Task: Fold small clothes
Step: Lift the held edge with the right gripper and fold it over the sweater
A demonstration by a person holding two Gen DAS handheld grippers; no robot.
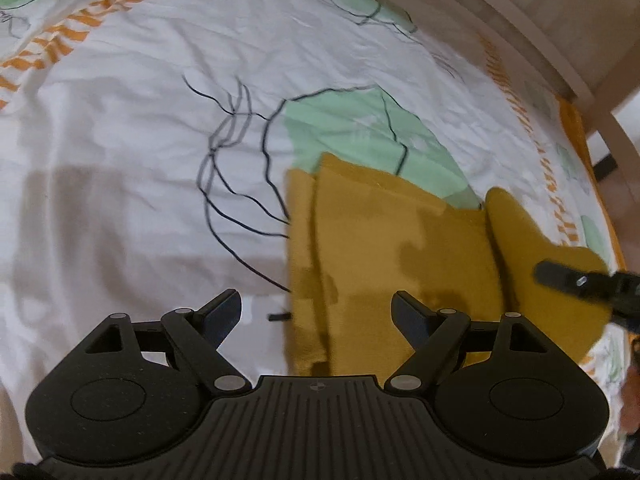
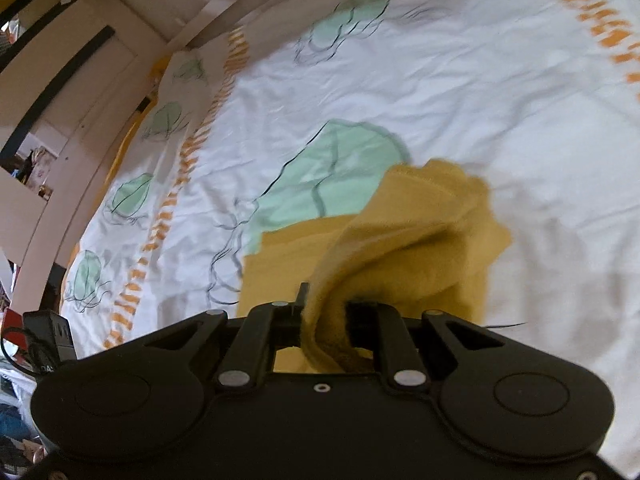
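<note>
Right hand-held gripper point(image 2: 326, 312) pinches mustard garment point(image 1: 400, 248) flap at 3 o'clock of the gaping, empty left hand-held gripper point(image 1: 318, 312); long axis 12–6.

The right gripper point(image 2: 324, 308) pinches a fold of the mustard cloth point(image 2: 400, 232); beyond the jaws the cloth hangs over the white sheet point(image 2: 440, 92).

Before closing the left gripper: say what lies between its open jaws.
Left wrist view: white printed bedsheet and the mustard-yellow knit garment's near edge, untouched.
</note>
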